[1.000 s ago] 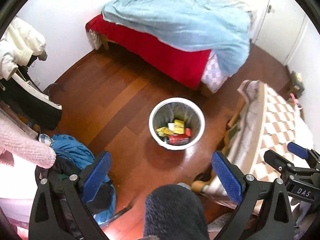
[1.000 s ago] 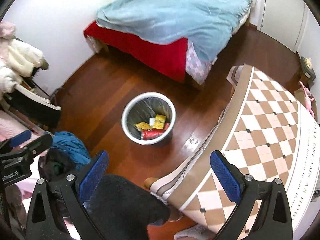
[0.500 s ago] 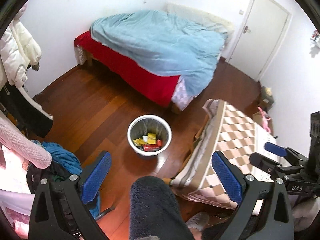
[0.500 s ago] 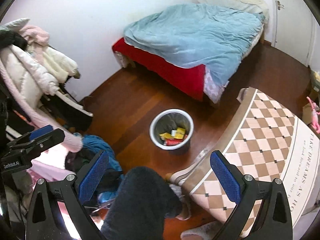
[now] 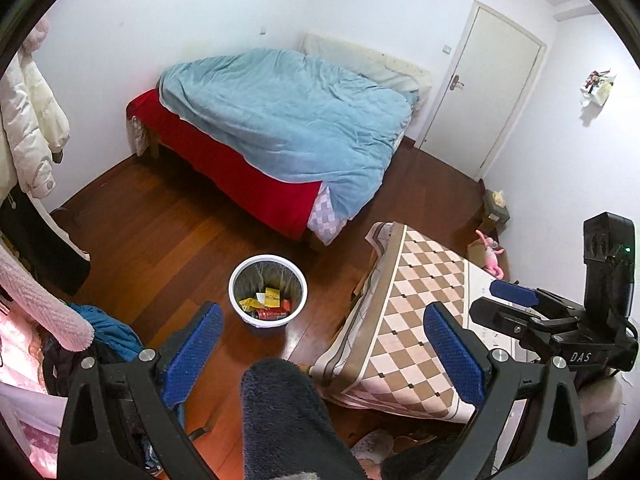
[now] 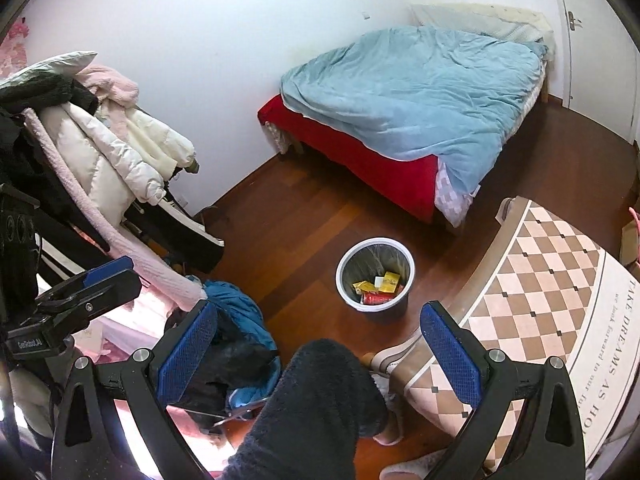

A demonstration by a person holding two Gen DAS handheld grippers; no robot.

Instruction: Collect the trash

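Both grippers rose; right gripper (image 5: 516, 300) (marked "DAS") empty.

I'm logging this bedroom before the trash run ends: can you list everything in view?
Trash bin: one, white rim, on the wood floor between bed and table.
Trash: several pieces, yellow and red, inside the bin.
Bed: one, red cover, against the far wall.
Duvet: one, light blue, over the bed.
Table: one, brown-and-pink checked cloth, right of the bin.
Coats: several, white, pink, black, hanging left.
Door: one, white, shut.
Leg: dark fleece, bottom centre.
Left gripper: open, empty.
Right gripper: open, empty.
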